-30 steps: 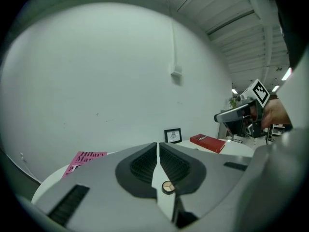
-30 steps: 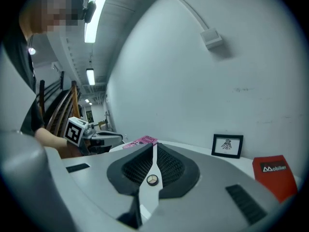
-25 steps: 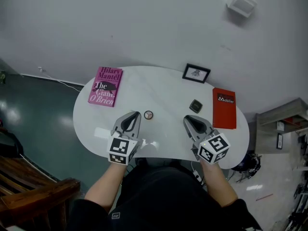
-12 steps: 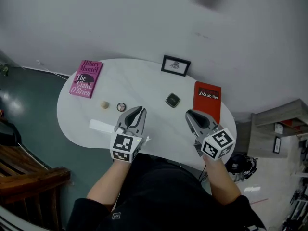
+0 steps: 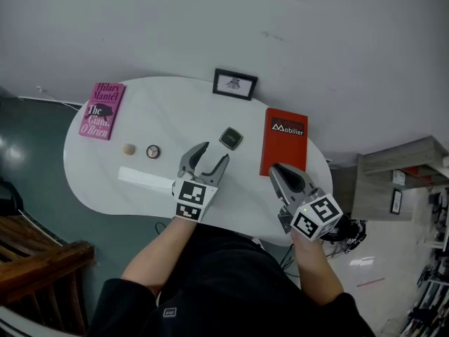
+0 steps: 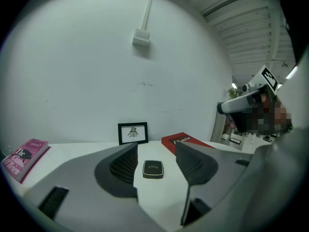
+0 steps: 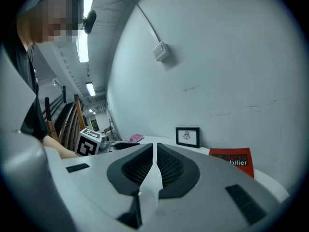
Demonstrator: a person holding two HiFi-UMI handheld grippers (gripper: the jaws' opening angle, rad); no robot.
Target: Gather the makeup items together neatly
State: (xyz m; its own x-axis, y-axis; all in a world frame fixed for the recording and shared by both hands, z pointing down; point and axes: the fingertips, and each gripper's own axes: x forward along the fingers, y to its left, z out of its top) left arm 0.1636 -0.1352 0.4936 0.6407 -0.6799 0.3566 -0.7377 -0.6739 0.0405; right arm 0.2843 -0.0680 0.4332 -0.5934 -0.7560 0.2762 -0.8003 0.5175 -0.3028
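While the left gripper (image 5: 212,157) hangs low over the white counter (image 5: 175,111), its jaws have just been opening and now stand spread with nothing pressed between them; the dark square compact (image 5: 231,138) lies flat just ahead, lined up with the gap but untouched. The right gripper (image 5: 276,170) sits near the counter's front edge with its jaws pressed together and empty.

The compact rests near the red book (image 5: 283,142), in front of the picture frame (image 5: 235,84); the other small pieces lie well apart to the left: a round pot (image 5: 153,152), a beige ball (image 5: 128,149) and a white stick (image 5: 144,179), with the pink book (image 5: 102,110) beyond them.

As I judge it, the step in hand is a grab on the compact, and the gathering has hardly begun.

- The compact is thin and flat; jaws coming in too high would likely close above it, or tip one edge and skate it toward the red book.
- A shallow, level approach could push it ahead rather than straddle it.
- Carried left, it might knock the beige ball; that looks free to roll off the counter.
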